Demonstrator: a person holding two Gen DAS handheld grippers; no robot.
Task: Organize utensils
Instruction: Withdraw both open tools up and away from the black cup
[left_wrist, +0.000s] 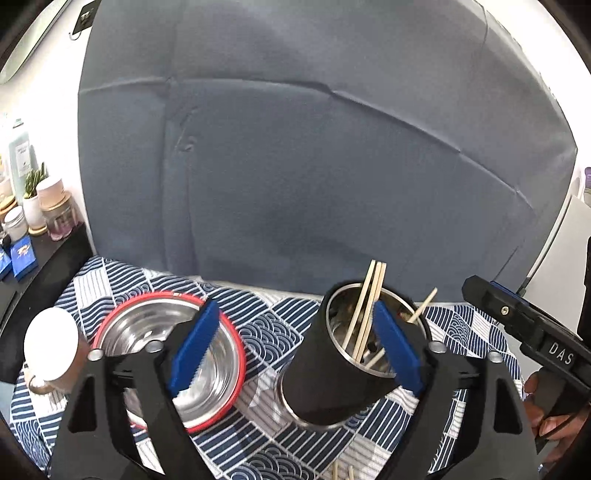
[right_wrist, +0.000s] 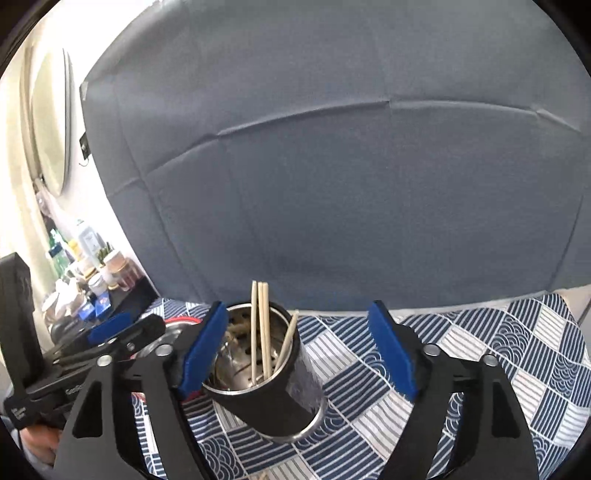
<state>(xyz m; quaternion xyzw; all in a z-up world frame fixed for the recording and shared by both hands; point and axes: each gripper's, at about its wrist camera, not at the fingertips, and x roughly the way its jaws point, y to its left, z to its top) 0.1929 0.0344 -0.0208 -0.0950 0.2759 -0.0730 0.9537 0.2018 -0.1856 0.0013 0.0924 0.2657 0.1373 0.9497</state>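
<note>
Two hand-held claws hover over a counter (right_wrist: 517, 354) covered in a blue-and-white patterned cloth. The left claw (left_wrist: 295, 347) and right claw (right_wrist: 306, 350) both stand wide apart, gripping nothing. A black metal-lined cup (left_wrist: 343, 365) stands upright between them, holding four wooden chopsticks (right_wrist: 260, 328) that lean against its rim, apparently gathered there for tidiness. A red-rimmed steel bowl (left_wrist: 147, 328) sits just beside it. More chopsticks (left_wrist: 343, 472) lie near the front edge.
</note>
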